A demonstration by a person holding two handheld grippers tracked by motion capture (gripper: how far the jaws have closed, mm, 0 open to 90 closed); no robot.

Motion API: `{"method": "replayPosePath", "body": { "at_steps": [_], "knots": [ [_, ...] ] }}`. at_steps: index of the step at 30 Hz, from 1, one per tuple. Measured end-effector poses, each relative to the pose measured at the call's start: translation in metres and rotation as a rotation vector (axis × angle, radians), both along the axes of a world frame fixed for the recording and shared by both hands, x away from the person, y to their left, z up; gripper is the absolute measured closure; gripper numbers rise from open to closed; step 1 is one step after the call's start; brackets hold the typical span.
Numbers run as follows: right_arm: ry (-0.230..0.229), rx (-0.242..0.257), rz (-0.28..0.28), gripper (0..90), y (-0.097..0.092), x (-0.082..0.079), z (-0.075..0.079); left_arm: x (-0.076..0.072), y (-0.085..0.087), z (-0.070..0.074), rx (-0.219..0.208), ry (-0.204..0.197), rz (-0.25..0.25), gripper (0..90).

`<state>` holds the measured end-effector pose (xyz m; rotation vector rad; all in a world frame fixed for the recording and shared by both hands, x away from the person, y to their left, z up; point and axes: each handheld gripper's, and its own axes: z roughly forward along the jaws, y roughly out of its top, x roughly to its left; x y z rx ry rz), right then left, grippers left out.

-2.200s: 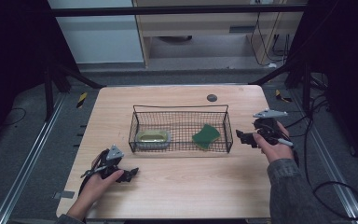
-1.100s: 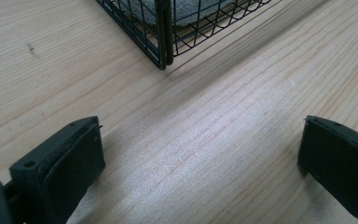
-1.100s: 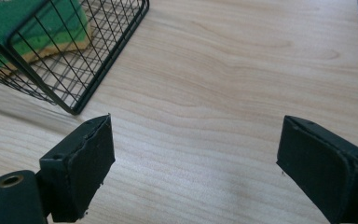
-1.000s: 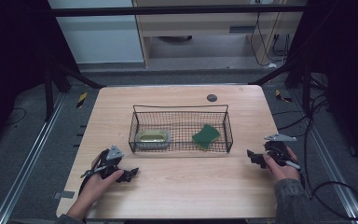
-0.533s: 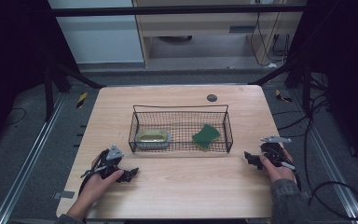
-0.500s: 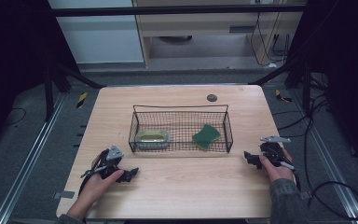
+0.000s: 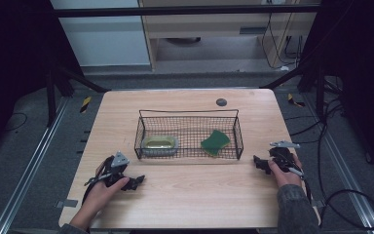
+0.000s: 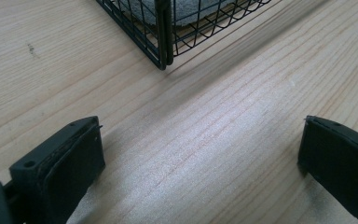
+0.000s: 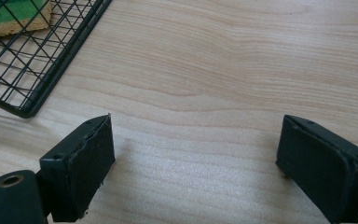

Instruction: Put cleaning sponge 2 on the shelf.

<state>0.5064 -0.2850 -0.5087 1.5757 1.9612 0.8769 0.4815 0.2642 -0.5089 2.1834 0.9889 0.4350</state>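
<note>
Pale wood-grain table (image 7: 190,195), matte and unmarked near the person's edge, carries both tools at rest. Left gripper (image 7: 135,183) lies low at the near left, jaws released and spread wide over bare wood, nothing between them; its own view confirms the gap and shows the black rubbery pads (image 8: 77,163). Right gripper (image 7: 259,163) sits at the near right, likewise released, jaws wide apart with only tabletop between, pointing toward the basket's near right corner (image 9: 23,112). Judgement: both hands are parked clear of the work, either finished or not yet started.

Beyond them, mid-table, stands the basket (image 7: 187,158), a rectangular black wire mesh with thin rigid rods and open top. Inside, at left, sits a shallow oval dish (image 7: 159,143) with a yellowish interior, apparently a soap holder. At right lies a sponge (image 7: 215,142), green scouring face up, tilted against the mesh; its tan foam underside shows in the right gripper view. Farther back, a small dark disc (image 7: 221,102) rests alone on the table.
</note>
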Motion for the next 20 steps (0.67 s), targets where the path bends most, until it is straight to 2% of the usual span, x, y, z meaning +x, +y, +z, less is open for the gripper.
{"method": "replayPosePath", "body": {
  "at_steps": [6,7,16,19,20],
  "knots": [
    [-0.016,-0.012,-0.01,9.6,0.0021,0.0,-0.0022,0.0,0.0,0.0,0.0,0.0,0.0,0.0],
    [-0.023,-0.029,-0.005,8.8,0.0032,0.0004,-0.0031,0.0,0.0,0.0,0.0,0.0,0.0,0.0],
    [-0.016,-0.026,-0.013,6.8,0.0061,0.0005,-0.0032,0.0,0.0,0.0,0.0,0.0,0.0,0.0],
    [-0.01,-0.029,-0.033,4.7,0.0068,0.0005,-0.0035,0.0,0.0,0.0,0.0,0.0,0.0,0.0],
    [-0.005,-0.029,-0.055,3.4,0.0078,0.0003,-0.0036,0.0,0.0,0.0,0.0,0.0,0.0,0.0]
  ]
}}
